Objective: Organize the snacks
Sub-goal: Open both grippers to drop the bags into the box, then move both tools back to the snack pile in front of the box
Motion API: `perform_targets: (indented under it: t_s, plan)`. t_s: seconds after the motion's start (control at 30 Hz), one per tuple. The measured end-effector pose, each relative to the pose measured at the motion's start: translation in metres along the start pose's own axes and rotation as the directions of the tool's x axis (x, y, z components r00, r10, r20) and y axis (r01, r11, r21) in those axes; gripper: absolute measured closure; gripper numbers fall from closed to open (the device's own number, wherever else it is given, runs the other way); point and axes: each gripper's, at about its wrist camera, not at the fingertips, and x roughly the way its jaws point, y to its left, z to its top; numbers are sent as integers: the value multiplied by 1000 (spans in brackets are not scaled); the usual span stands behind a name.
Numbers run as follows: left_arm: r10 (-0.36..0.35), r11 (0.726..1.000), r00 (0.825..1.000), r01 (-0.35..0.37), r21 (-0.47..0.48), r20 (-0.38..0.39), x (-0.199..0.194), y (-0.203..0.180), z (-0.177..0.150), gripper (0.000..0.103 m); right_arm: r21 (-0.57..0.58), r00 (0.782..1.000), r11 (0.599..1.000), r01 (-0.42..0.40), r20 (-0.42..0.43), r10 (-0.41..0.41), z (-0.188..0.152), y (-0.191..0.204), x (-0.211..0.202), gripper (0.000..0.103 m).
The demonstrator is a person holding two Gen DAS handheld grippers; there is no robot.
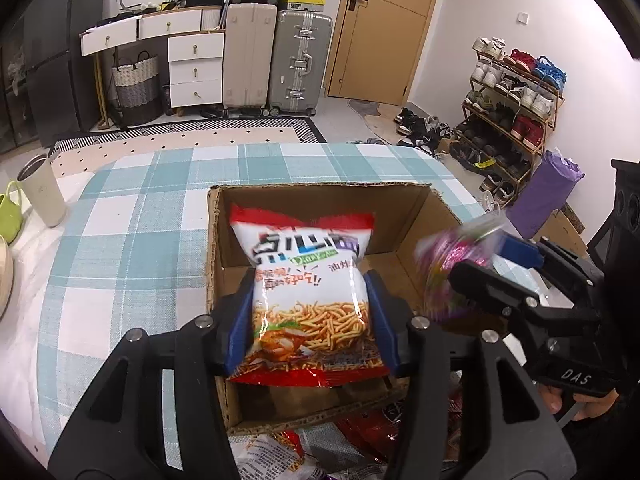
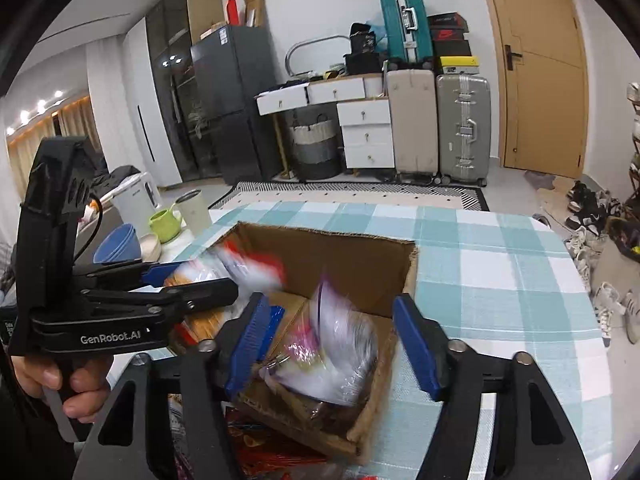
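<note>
Nearest the left wrist camera, the left gripper has its jaws clamped on a noodle bag — the blue pads press both side edges, and the bag hangs upright over the open box, its red bottom seam above the box's near wall. Loose snack packets lie on the table just in front of the box.

Right of the noodle bag, the right gripper reaches over the box's right wall. In the left wrist view a pink bag sits at its jaws, too blurred to show contact. From the right wrist view, the right gripper's jaws stand wide apart, and the pink bag lies between them, touching neither pad, blurred, above the inside of the box. The left gripper comes in from the left of the box, the noodle bag a red-and-white smear at its tips.

The box rests on a table covered with a blue-checked cloth. Left of the box, near the table edge, stand a cream tumbler and a green cup. Well beyond the box, suitcases and white drawers line the wall.
</note>
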Motion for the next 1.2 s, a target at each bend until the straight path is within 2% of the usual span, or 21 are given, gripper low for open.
perform_targets:
  t_s: [0.03, 0.1, 0.13, 0.17, 0.23, 0.27, 0.47, 0.77, 1.2]
  plan:
    - [4, 1000, 1000, -5, 6, 6, -4, -1, 0, 45, 5, 1000, 1000, 8, 5, -8, 0, -2, -3, 26]
    - [15, 1000, 1000, -15, 9, 17, -11, -2, -1, 22, 13, 1000, 1000, 23, 6, -23, -1, -5, -10, 16]
    - [17, 1000, 1000, -17, 6, 24, -16, -2, -2, 20, 18, 1000, 1000, 21, 6, -21, -1, -7, -13, 12]
    - [14, 1000, 999, -14, 3, 32, -22, -1, -3, 20, 26, 1000, 999, 22, 5, -22, -2, -9, -18, 3]
    - [13, 1000, 999, -13, -3, 42, -31, 0, -5, 14, 42, 1000, 999, 23, 10, -23, -5, -11, -27, 1]
    - [17, 1000, 999, -17, -7, 46, -37, 1, -7, 2, 45, 1000, 999, 23, -1, -23, -7, -12, -31, 1]
    - [27, 999, 997, -24, -41, 66, -74, 8, -26, 1, 62, 999, 997, 36, -41, -33, -21, -14, -52, 1]
    - [71, 994, 996, -66, -93, 56, -114, 19, -62, 1, 77, 998, 997, 24, -67, -19, -45, -8, -75, 1]
    - [106, 989, 994, -102, -106, 35, -153, 14, -107, 1, 91, 996, 996, 19, -91, -11, -77, 12, -101, 1]
